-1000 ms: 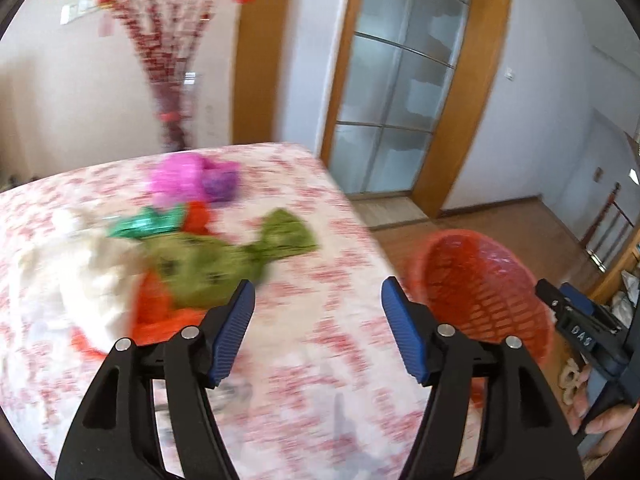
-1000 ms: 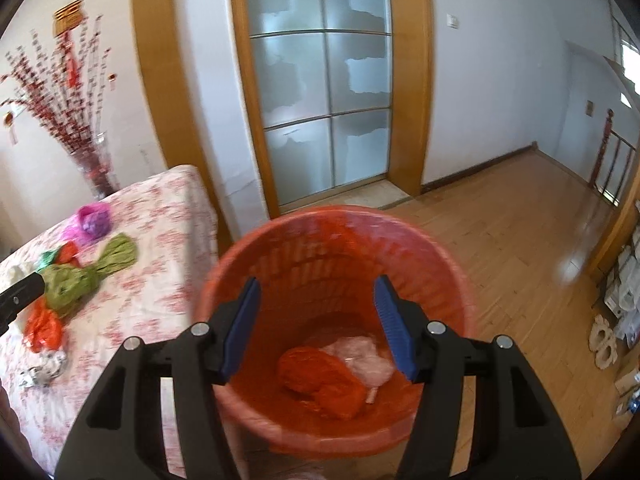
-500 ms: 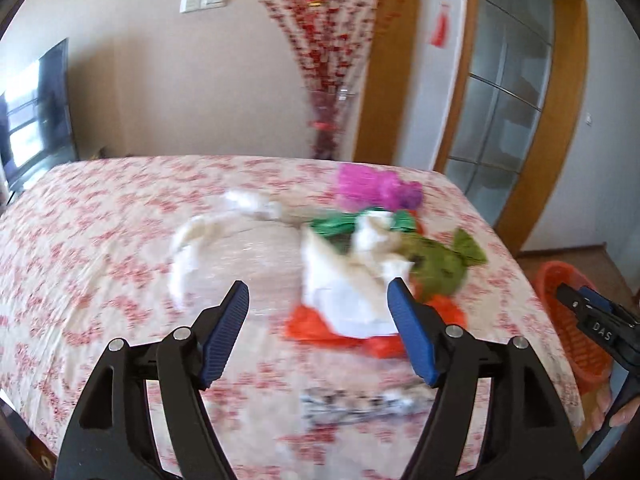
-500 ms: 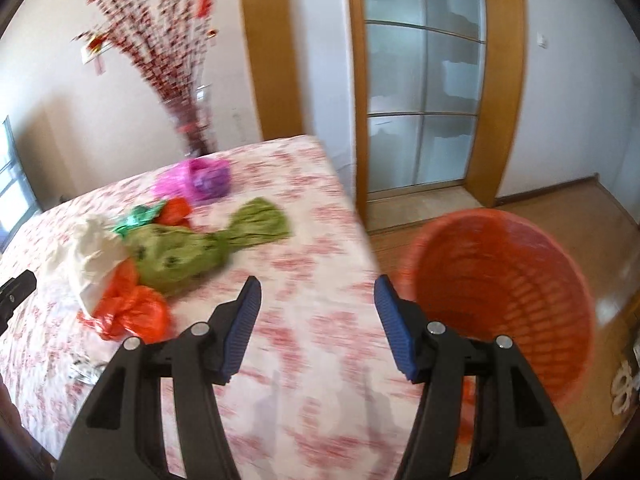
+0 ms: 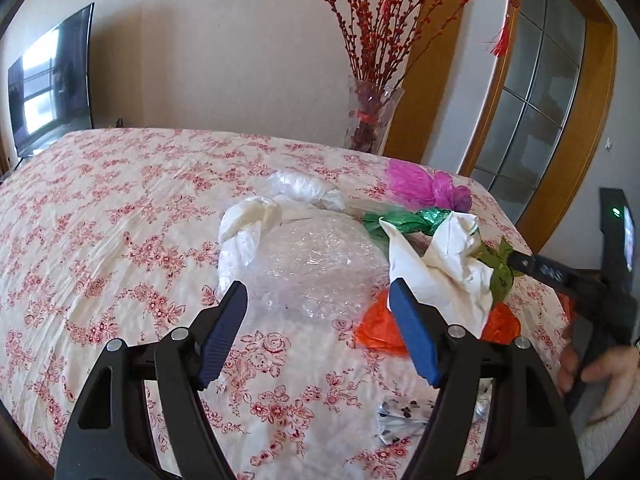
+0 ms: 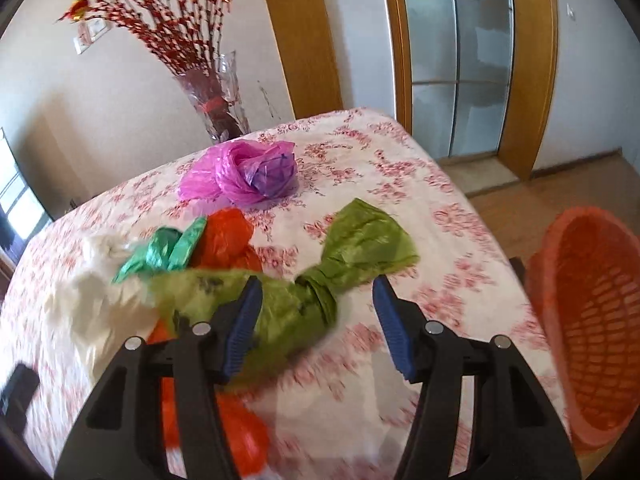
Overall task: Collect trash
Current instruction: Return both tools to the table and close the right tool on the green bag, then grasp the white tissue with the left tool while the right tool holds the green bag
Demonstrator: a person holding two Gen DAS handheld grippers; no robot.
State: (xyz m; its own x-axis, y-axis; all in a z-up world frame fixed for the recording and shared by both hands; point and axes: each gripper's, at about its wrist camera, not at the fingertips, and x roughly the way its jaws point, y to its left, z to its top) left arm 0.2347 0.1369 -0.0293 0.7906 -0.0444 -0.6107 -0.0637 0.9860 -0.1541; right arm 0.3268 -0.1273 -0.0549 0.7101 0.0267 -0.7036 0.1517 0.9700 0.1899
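Observation:
Knotted plastic bags lie heaped on a floral-clothed table (image 5: 100, 216). My left gripper (image 5: 318, 320) is open and empty, just above a clear bubble-wrap bundle (image 5: 316, 264), with a white bag (image 5: 444, 272) at its right finger. My right gripper (image 6: 316, 320) is open and empty over the olive-green bag (image 6: 312, 292), with the knot between its fingers. A pink bag (image 6: 240, 176), a green bag (image 6: 168, 248) and an orange bag (image 6: 228, 240) lie behind. The orange basket (image 6: 584, 312) stands off the table's right edge.
A glass vase of red branches (image 5: 370, 120) stands at the table's far edge. A silver wrapper (image 5: 404, 420) lies near the front edge. A TV (image 5: 52, 80) is at far left. The right gripper's body (image 5: 592, 288) shows in the left wrist view.
Both grippers have swung left from the basket to the table and come closer to the bags. The left now faces the bubble wrap, the right the olive-green bag.

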